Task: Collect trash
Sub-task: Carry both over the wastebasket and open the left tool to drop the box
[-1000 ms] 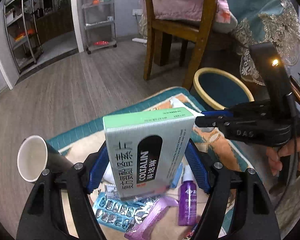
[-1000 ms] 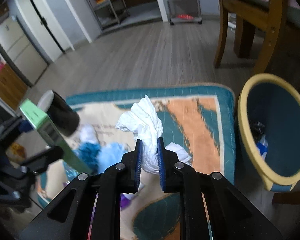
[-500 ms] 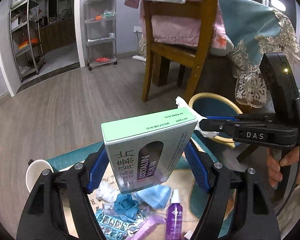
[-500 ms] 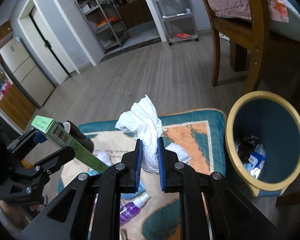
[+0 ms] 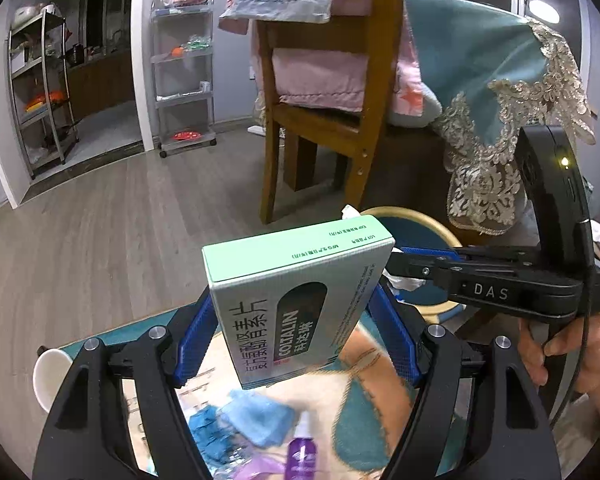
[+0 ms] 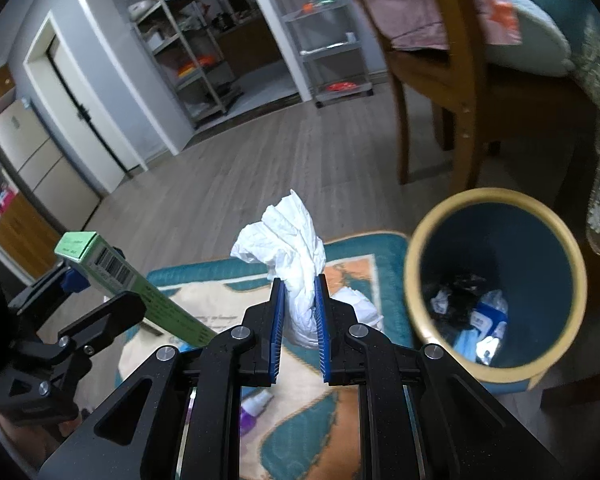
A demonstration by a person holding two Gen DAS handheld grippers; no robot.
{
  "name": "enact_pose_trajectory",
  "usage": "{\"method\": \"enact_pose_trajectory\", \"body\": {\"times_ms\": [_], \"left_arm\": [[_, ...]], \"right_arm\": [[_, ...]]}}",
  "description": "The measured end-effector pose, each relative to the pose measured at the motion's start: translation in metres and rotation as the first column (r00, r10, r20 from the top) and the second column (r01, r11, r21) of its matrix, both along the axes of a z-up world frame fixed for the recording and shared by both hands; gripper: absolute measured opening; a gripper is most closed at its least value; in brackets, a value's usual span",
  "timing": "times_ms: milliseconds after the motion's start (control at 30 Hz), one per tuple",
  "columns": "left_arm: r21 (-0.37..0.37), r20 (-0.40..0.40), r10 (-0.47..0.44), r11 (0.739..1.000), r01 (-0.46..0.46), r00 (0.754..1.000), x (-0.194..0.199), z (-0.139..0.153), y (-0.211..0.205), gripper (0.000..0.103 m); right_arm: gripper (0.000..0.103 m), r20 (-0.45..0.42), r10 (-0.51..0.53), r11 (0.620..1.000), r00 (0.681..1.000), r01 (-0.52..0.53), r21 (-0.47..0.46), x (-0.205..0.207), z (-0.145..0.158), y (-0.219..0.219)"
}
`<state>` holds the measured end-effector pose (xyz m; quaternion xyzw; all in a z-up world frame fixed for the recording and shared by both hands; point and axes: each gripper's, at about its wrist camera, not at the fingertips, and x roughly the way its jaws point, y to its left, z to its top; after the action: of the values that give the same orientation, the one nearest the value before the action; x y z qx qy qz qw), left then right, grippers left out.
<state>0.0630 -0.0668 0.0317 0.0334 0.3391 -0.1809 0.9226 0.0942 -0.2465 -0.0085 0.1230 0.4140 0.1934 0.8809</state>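
My left gripper (image 5: 296, 320) is shut on a green and white medicine box (image 5: 296, 300), held upright above the rug; the box (image 6: 112, 276) also shows at the left of the right wrist view. My right gripper (image 6: 299, 316) is shut on a crumpled white tissue (image 6: 288, 248), lifted above the rug's right end, to the left of the bin. The blue bin with a yellow rim (image 6: 496, 284) stands on the floor to the right, with some trash in its bottom. In the left wrist view the right gripper (image 5: 404, 258) reaches in from the right over the bin's rim (image 5: 404, 213).
A teal and orange rug (image 6: 364, 252) carries a purple spray bottle (image 5: 300, 456), blue cloths (image 5: 256, 420), another white tissue (image 6: 356, 304) and a paper cup (image 5: 50, 376). A wooden chair (image 5: 324, 112) and a lace-trimmed tablecloth (image 5: 496, 92) stand behind the bin. Metal shelves (image 5: 184, 76) line the far wall.
Both grippers have risen with their loads, so the rug items sit lower and smaller. The bin has come closer to the right gripper's side. Neither grip has altered.
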Motion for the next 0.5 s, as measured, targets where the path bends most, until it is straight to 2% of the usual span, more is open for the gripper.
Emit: {"method": "enact_pose_trajectory", "body": {"times_ms": [200, 500], "left_arm": [[-0.018, 0.015, -0.023, 1.000, 0.023, 1.000, 0.005, 0.003, -0.030, 0.073], [-0.018, 0.021, -0.124, 0.992, 0.125, 0.992, 0.010, -0.006, -0.093, 0.073]], "right_arm": [[0.016, 0.012, -0.071, 0.997, 0.997, 0.071, -0.004, -0.006, 0.006, -0.038], [0.016, 0.009, -0.210, 0.978, 0.978, 0.210, -0.009, -0.007, 0.005, -0.105]]}}
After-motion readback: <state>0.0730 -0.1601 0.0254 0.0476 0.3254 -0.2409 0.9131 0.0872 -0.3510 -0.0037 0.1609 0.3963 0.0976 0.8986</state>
